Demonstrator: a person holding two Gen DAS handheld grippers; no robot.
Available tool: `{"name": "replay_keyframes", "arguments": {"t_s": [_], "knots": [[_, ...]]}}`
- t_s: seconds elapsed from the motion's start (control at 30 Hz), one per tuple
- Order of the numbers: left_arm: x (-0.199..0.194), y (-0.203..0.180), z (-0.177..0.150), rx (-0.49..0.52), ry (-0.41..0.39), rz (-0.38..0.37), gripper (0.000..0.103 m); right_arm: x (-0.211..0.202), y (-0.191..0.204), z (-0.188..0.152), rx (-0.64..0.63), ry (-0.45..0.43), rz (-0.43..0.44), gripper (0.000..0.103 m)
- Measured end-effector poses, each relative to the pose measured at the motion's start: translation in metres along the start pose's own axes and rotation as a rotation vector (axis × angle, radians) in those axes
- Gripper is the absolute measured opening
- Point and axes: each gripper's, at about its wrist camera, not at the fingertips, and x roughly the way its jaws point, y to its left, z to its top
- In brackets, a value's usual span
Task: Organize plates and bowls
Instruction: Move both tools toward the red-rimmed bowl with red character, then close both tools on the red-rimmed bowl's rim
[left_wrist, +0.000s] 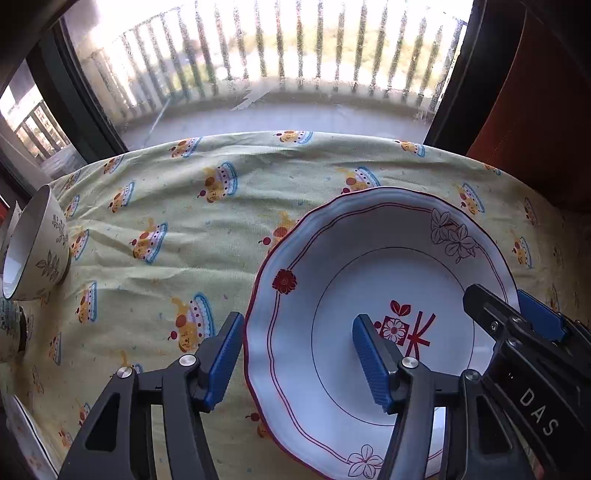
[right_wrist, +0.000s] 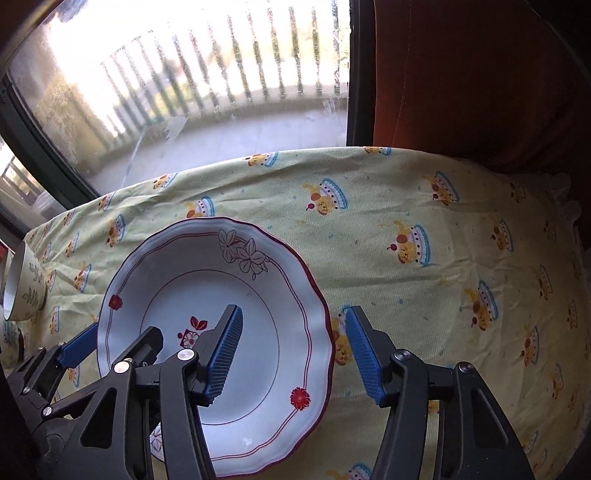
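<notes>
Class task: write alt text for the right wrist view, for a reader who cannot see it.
The open right hand-held gripper straddles the right rim of a white floral plate on a yellow patterned tablecloth. The left hand-held gripper reaches the plate's left edge; a leaf-patterned bowl sits far left.

A pale yellow cotton tablecloth (left_wrist: 207, 236) printed with little cakes lies wrinkled over the table. Behind it stands a large dusty glass window (left_wrist: 266, 66) in a dark frame, looking onto a balcony railing of pale balusters (right_wrist: 207, 74). An orange-brown upholstered chair back (right_wrist: 461, 81) rises at the right.
</notes>
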Motion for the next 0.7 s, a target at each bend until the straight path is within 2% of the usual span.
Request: {"name": "replay_keyframes", "arguments": {"t_s": [0.1,0.4,0.7], "knots": [[0.0,0.0,0.001,0.007,0.005,-0.012,0.059,0.008,-0.001,0.001,0.017,0.022,0.015,0.05],[-0.005,0.008,-0.008,0.015,0.028,-0.007,0.059,0.005,0.004,-0.002,0.0,0.033,0.001,0.05],[-0.02,0.039,-0.047,0.02,0.064,0.01,0.058,-0.012,0.028,-0.04,-0.015,0.073,0.035,0.05]]}}
